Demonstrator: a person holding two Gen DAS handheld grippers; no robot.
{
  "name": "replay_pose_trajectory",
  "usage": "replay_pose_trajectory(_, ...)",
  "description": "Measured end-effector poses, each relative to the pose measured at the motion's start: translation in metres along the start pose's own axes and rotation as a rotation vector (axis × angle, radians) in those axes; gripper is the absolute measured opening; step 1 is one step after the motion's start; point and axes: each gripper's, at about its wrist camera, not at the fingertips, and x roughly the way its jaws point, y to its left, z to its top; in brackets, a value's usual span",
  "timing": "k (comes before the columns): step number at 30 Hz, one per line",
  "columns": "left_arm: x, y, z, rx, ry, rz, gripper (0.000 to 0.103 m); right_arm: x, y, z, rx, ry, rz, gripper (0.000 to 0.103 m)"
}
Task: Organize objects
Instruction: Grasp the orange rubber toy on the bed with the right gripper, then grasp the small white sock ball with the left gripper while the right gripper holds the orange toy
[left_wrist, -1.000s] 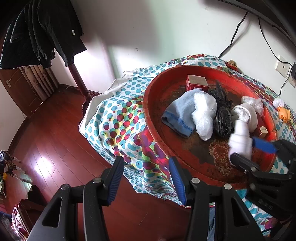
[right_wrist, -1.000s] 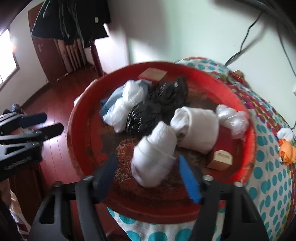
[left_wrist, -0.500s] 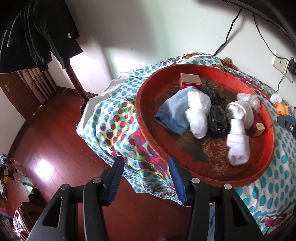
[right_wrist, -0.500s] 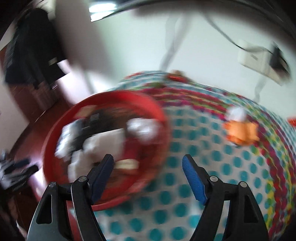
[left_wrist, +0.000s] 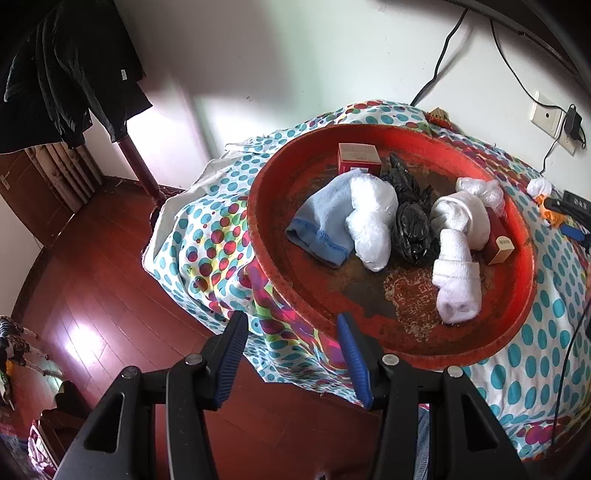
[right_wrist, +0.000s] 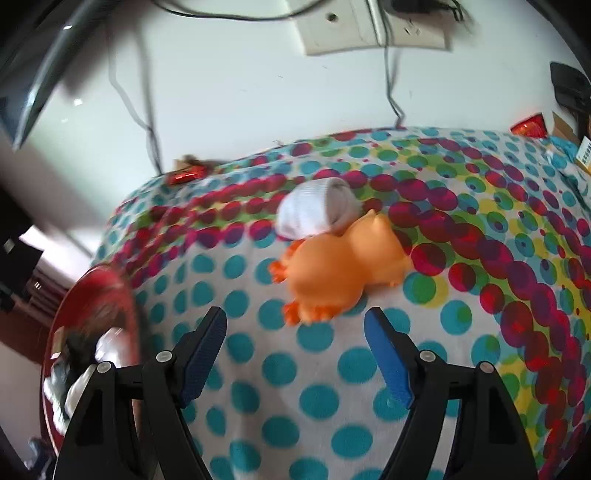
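A round red tray (left_wrist: 491, 347) on the dotted tablecloth (left_wrist: 207, 236) holds white rolled socks (left_wrist: 456, 280), a blue cloth (left_wrist: 325, 221), a white bag (left_wrist: 371, 225), black bags (left_wrist: 413, 227) and small red boxes (left_wrist: 358, 157). My left gripper (left_wrist: 291, 325) hovers open and empty at the tray's near rim. My right gripper (right_wrist: 295, 321) is open and empty just short of an orange toy (right_wrist: 340, 269), which lies on the cloth against a rolled white sock (right_wrist: 314, 208). In the left wrist view its blue fingertip (left_wrist: 570, 230) shows beside that toy (left_wrist: 550, 216).
The tray's rim (right_wrist: 96, 280) shows at the right wrist view's left edge. A wall socket (right_wrist: 340, 26) with hanging cables sits behind the table. A small red object (right_wrist: 186, 175) lies at the cloth's far edge. Dark coats (left_wrist: 66, 70) hang over a wooden floor (left_wrist: 92, 295).
My right gripper let go of a rolled white sock in the tray, then swung right across the table to the orange toy. The left gripper stayed put.
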Motion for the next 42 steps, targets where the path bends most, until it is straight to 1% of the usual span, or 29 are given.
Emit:
replay_pose_trajectory(2,0.001,0.0,0.0,-0.001,0.006,0.0,0.051,0.008,-0.001,0.006,0.016,-0.011,-0.022,0.075)
replay_pose_trajectory(5,0.0,-0.001,-0.001,-0.001,0.007,-0.011,0.051,0.021,-0.005,0.012,0.062,0.004,-0.042,0.075)
replay_pose_trajectory(7,-0.001,-0.002,-0.001,0.005,0.005,-0.006,0.051,0.026,-0.01,0.015,0.099,-0.011,-0.043,0.075)
replay_pose_trajectory(10,0.0,-0.004,-0.002,0.015,0.011,0.004,0.051,0.031,-0.01,0.021,0.097,-0.02,-0.059,0.076)
replay_pose_trajectory(11,0.001,-0.005,-0.002,0.02,0.014,0.005,0.051,0.032,-0.011,0.022,0.084,-0.021,-0.062,0.076)
replay_pose_trajectory(12,0.001,-0.006,-0.002,0.024,0.015,0.007,0.051,0.032,-0.011,0.023,0.062,-0.019,-0.063,0.072)
replay_pose_trajectory(13,0.001,-0.007,-0.002,0.027,0.014,0.011,0.051,0.032,-0.011,0.023,0.03,-0.017,-0.074,0.066)
replay_pose_trajectory(14,0.001,-0.007,-0.002,0.029,0.013,0.012,0.051,0.032,-0.012,0.023,0.003,-0.016,-0.075,0.058)
replay_pose_trajectory(16,0.0,-0.009,-0.002,0.031,0.012,0.013,0.051,0.029,-0.016,0.021,-0.027,-0.013,-0.059,0.058)
replay_pose_trajectory(18,-0.001,-0.01,-0.002,0.033,0.007,0.015,0.051,0.023,-0.023,0.018,-0.054,-0.013,-0.065,0.057)
replay_pose_trajectory(23,-0.002,-0.015,-0.002,0.042,0.009,0.017,0.051,0.003,-0.05,0.009,-0.063,-0.038,-0.048,0.057)
replay_pose_trajectory(27,-0.005,-0.022,-0.002,0.058,-0.001,0.022,0.051,-0.01,-0.067,0.001,-0.097,-0.057,-0.092,0.057)
replay_pose_trajectory(29,-0.006,-0.027,-0.002,0.071,0.003,0.03,0.051,-0.017,-0.078,0.0,-0.111,-0.066,-0.1,0.057)
replay_pose_trajectory(32,-0.008,-0.036,-0.004,0.096,0.004,0.04,0.051,-0.025,-0.091,0.0,-0.152,-0.082,-0.154,0.057)
replay_pose_trajectory(35,-0.012,-0.046,-0.004,0.122,-0.007,0.052,0.051,-0.032,-0.102,-0.001,-0.223,-0.094,-0.217,0.057)
replay_pose_trajectory(37,-0.016,-0.052,-0.004,0.135,-0.01,0.045,0.051,-0.036,-0.107,-0.002,-0.261,-0.099,-0.24,0.057)
replay_pose_trajectory(39,-0.02,-0.062,-0.005,0.171,-0.004,0.022,0.051,-0.039,-0.11,-0.004,-0.301,-0.105,-0.259,0.057)
replay_pose_trajectory(42,-0.029,-0.081,-0.002,0.236,-0.029,0.03,0.051,-0.039,-0.112,-0.006,-0.329,-0.109,-0.267,0.057)
